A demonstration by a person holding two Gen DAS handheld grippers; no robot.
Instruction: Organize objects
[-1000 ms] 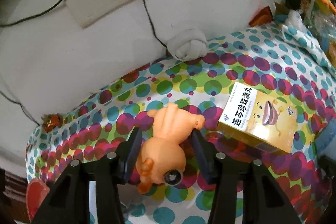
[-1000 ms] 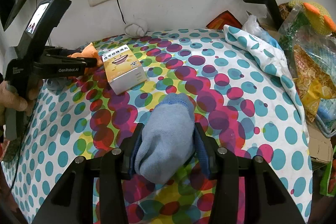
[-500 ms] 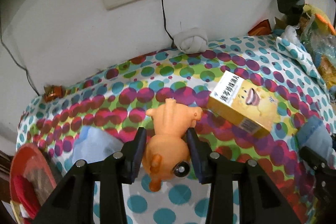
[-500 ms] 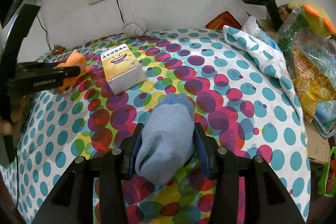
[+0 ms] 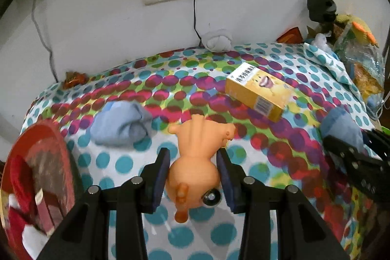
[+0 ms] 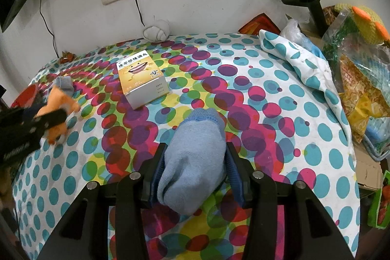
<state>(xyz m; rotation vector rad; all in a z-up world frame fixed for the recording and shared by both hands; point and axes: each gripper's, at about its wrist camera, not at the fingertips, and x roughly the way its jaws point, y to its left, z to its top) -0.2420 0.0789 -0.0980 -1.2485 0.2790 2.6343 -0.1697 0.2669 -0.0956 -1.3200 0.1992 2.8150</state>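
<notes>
Left wrist view: my left gripper (image 5: pixel 193 177) is clamped on the orange toy (image 5: pixel 195 162), pads pressing its round head from both sides, body and legs sticking out ahead over the dotted cloth (image 5: pixel 280 152). Gripping the fat part makes sense to me, it is the widest firm bit. A blue sock bundle (image 5: pixel 121 123) lies on the cloth ahead to the left, near a red dish (image 5: pixel 58 150) at the table's left edge; probably the drop zone, though I can't confirm. The yellow box (image 5: pixel 258 94) lies flat, well apart to the right. The other gripper shows at the right edge.

Right wrist view: my right gripper (image 6: pixel 195 167) is closed on a rolled blue sock (image 6: pixel 195 160), pads squeezing its middle, cuff end pointing forward. It hangs just above the cloth, contact unclear. The yellow box sits ahead to the left. The toy shows at far left, blurred. My guess: both items go toward the left side with the other sock.
</notes>
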